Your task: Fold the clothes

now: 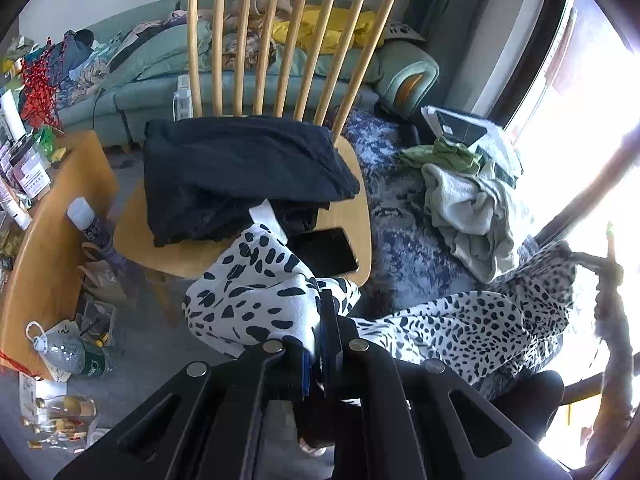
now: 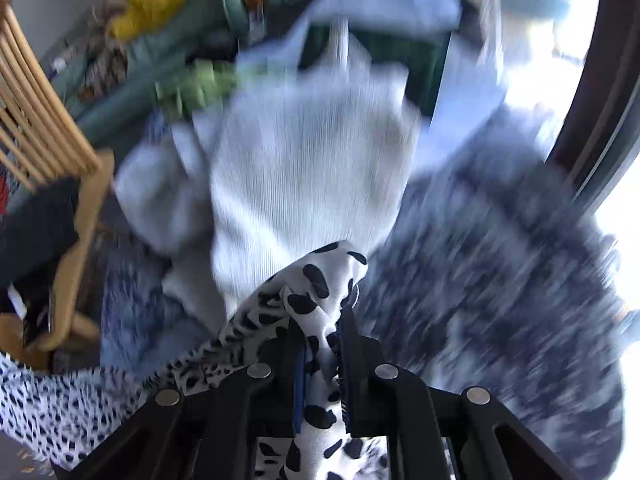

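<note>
Wooden chair [image 1: 348, 248], black phone [image 1: 324, 252] on its seat, teal sofa [image 1: 160, 80], blue rug [image 1: 400, 208]

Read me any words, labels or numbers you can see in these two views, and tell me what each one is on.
None can be read.
Jars on the wooden table: printed labels, too small.
Lying white-capped bottle: label print too small.
Green-labelled bottle on the floor: unreadable.
Grey item on the sofa arm: dark marks, unclear.
Right wrist view: motion-blurred, no text visible.

The left gripper [image 1: 320, 320] is pinched closed on cloth; the right gripper [image 2: 324, 344], blurred, seems likewise clamped on fabric.
</note>
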Action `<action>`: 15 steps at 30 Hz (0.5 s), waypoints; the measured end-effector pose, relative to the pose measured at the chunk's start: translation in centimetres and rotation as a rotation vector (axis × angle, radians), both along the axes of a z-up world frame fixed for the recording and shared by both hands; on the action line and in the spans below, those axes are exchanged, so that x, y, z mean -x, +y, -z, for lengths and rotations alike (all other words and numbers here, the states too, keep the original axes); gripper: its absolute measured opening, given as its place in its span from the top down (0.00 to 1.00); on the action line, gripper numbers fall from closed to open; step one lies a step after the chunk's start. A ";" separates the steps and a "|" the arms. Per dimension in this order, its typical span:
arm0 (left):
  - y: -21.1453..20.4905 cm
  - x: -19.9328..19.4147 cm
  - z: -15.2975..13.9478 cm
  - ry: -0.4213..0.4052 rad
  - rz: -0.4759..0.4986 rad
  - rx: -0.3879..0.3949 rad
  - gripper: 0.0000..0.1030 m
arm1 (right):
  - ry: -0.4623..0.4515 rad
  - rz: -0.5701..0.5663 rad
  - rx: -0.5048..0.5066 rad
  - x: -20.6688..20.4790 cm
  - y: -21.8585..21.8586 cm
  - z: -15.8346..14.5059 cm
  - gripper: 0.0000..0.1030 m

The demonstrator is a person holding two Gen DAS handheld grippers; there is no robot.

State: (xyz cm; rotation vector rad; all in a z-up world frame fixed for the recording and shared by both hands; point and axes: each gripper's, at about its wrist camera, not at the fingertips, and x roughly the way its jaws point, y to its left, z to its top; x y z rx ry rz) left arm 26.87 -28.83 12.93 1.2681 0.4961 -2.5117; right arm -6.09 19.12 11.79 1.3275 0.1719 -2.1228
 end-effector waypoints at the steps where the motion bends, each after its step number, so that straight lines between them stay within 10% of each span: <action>1: -0.1 0.1 0.0 0.006 -0.004 0.002 0.97 | 0.044 0.008 -0.004 0.2 -0.1 -1.7 0.90; 15: -1.9 5.5 0.2 0.197 -0.113 0.107 0.97 | 0.556 0.222 0.041 4.6 1.0 -20.1 0.90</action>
